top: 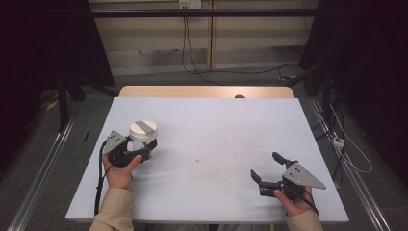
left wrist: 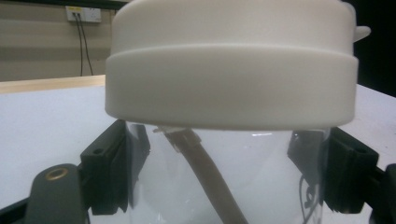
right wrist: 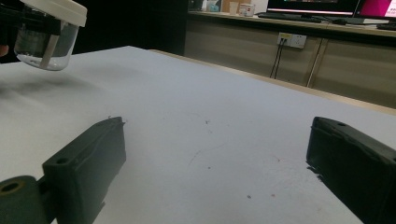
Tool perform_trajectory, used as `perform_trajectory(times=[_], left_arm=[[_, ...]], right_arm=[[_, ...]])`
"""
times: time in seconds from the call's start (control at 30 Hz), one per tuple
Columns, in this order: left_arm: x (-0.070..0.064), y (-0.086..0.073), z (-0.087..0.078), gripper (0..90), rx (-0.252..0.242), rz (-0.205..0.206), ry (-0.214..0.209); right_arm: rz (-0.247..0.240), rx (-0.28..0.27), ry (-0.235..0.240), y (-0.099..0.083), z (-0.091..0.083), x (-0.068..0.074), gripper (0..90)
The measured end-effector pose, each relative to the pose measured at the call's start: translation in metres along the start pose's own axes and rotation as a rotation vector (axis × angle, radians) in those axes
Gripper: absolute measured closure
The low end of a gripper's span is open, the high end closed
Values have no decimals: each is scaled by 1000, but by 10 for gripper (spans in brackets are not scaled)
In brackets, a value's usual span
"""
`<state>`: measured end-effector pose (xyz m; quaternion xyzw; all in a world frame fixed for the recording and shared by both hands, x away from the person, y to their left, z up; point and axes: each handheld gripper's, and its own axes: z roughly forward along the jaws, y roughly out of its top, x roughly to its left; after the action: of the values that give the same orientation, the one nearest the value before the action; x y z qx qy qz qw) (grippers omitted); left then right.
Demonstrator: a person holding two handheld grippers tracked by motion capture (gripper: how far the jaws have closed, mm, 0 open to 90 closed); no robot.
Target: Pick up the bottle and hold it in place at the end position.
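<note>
Left claw grips the jar near the table's left edge; right claw gapes.

Clear glossy jar, matt white lid

Beige sleeves on both forearms. Each hand-held gripper, left and right, is black with blocky jaws, a grey three-cornered plate with dark screw holes, and a black trailing cable.

We are in a lab or recording room: black curtains flank a lone white table, cables trail across the grey floor, and monitors line a back counter.
</note>
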<state>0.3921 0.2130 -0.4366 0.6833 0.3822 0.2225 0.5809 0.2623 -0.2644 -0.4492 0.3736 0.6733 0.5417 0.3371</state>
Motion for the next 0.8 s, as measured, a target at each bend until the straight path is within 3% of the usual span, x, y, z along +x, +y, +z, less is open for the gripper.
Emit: perform_trajectory(times=[0.03,0.5,0.8], left_arm=[[-3,2,4,187,7,17,-7],[-23,11,26,187,21,14,-78],[-27,15,32,186,16,17,-97]], right_arm=[[-2,-2,3,0,0,0,44],[-8,-7,11,3,1,2,45],[-15,-2,12,3,0,3,42]])
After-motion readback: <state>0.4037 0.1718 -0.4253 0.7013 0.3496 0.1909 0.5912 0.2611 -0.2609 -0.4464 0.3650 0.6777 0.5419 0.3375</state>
